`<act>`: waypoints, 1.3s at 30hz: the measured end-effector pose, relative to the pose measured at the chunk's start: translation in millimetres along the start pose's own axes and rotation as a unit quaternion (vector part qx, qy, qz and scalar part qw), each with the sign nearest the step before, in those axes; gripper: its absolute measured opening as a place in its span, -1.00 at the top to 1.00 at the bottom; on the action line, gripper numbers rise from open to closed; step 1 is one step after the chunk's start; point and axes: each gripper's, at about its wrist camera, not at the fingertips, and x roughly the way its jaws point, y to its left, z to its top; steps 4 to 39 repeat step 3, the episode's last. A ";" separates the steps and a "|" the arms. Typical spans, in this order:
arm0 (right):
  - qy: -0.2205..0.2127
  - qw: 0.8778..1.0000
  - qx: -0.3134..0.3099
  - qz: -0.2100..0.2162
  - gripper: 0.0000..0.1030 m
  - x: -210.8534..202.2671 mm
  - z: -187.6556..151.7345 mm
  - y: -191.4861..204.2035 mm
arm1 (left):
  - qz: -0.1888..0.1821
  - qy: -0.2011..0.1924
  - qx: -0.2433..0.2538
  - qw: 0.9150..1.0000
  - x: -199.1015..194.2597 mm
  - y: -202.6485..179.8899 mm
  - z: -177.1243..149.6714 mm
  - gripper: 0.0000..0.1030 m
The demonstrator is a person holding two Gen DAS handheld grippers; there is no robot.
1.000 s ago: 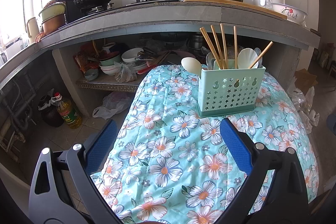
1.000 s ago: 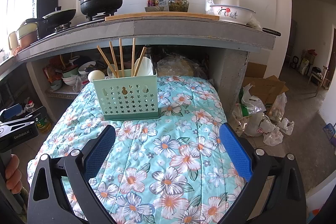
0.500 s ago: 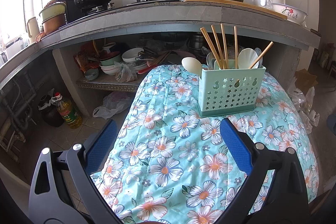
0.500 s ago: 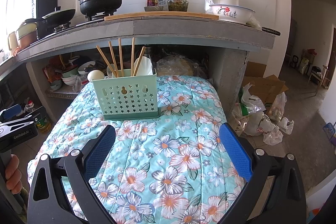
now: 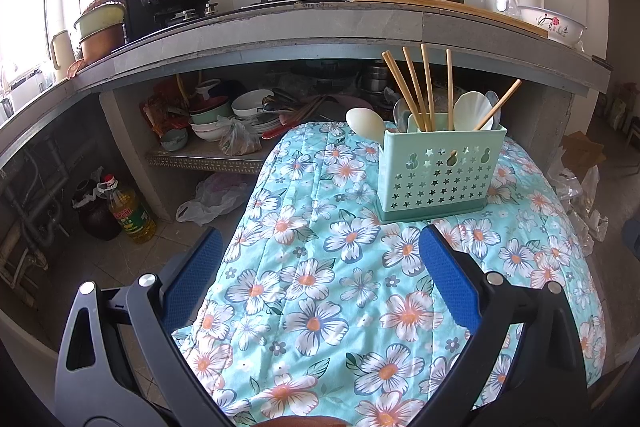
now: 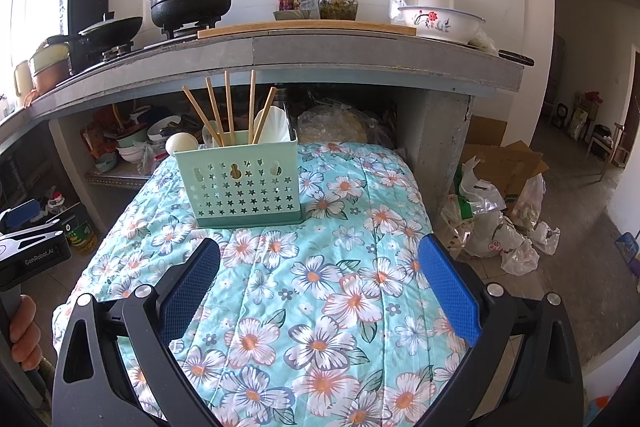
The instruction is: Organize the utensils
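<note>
Nothing has shifted between the earlier frames and now: both of my grippers hover where they were, and the utensil caddy has not budged.

My left gripper [image 5: 320,263] has its jaws spread wide with only flowered cloth between the blue pads; it holds nothing. My right gripper [image 6: 318,267] is the same, wide open and empty, squarely in front of the utensil caddy [image 6: 244,183].

That mint caddy stands upright on the floral tablecloth [image 6: 320,307], ahead of both grippers and apart from them. Out of its top rise the wooden chopsticks [image 6: 228,111], fanned and leaning, with white spoons [image 5: 472,111] behind them and one spoon [image 5: 364,123] hanging over the caddy's left side.

By my reading, the sorting looks finished or nearly so, since no loose utensil lies around the caddy. The risk from here is the caddy itself: it is light, top-heavy with long sticks, and sits on soft quilted cloth. A careless pass that clips the splayed chopsticks could tip it or flick sticks out, and the overhanging spoon could slide off.
</note>
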 end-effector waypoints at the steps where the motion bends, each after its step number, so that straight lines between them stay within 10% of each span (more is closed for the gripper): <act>1: 0.000 1.000 0.000 0.000 -0.87 -0.1 0.0 0.3 | 0.000 0.000 0.000 1.000 0.0 0.0 -0.1 -0.84; 39: 0.000 1.000 0.000 0.000 -0.87 -0.1 -0.1 0.3 | 0.000 0.000 0.000 1.000 0.0 0.1 0.1 -0.84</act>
